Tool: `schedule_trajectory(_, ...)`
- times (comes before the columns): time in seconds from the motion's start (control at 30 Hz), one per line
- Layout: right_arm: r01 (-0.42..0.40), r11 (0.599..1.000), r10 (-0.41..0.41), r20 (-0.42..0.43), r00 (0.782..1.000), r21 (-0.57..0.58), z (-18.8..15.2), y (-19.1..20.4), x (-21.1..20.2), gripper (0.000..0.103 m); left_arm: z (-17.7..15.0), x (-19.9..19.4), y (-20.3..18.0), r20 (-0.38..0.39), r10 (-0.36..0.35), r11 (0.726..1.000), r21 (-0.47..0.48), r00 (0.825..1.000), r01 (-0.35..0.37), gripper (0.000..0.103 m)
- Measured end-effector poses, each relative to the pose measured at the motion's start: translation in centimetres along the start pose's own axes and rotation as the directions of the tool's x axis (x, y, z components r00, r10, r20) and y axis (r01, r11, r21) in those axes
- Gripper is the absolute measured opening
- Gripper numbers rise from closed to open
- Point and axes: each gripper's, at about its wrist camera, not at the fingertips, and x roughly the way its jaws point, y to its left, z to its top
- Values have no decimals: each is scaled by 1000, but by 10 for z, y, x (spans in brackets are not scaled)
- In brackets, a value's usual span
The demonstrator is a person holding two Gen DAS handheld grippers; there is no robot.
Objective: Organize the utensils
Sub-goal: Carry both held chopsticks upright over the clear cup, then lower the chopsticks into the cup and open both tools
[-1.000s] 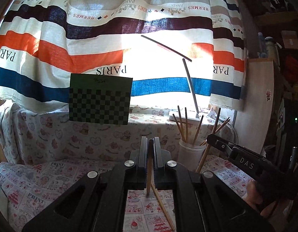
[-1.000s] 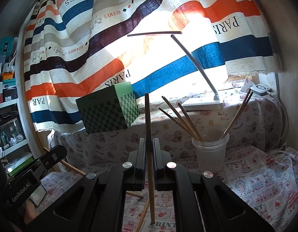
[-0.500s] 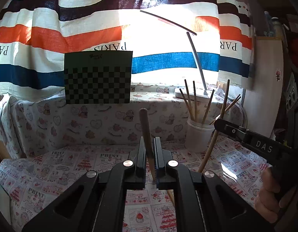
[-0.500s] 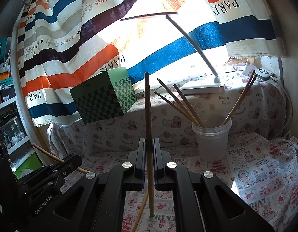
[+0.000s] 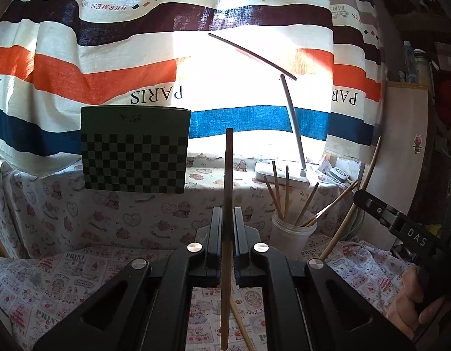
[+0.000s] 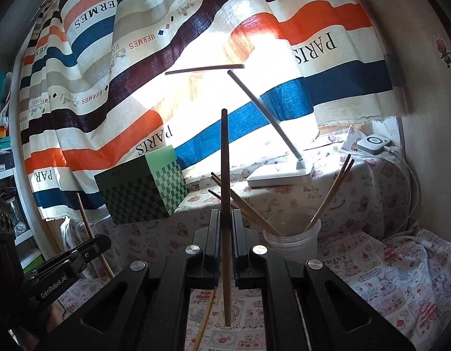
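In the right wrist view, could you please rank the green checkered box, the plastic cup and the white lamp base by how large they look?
1. Green checkered box, clearly the largest.
2. and 3. Plastic cup and white lamp base look alike in size; the cup stands nearer the camera, so I would not rank them.

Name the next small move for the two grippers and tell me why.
Probably carry the right gripper forward and over the plastic cup, then tip its chopstick in. Both grippers already clamp an upright chopstick, the cup already holds several, and it stands just ahead to the right.
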Motion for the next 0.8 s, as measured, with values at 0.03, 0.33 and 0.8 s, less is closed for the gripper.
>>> schedule_trajectory(0.03, 12, 1000, -12, 14, 1000, -20, 9, -3, -2, 7, 7, 4, -3, 0, -12, 1000, -5, 1000, 12, 5)
schedule_trajectory(0.33, 105, 994, -101, 104, 989, -35, 76, -39, 6, 7, 61, 46, -38, -7, -112, 994, 10, 994, 112, 5)
schedule_trajectory(0.8, 147, 989, -145, 76, 986, -22, 81, -60, 87, 7, 120, 108, -108, 98, -175, 982, 94, 980, 166, 5)
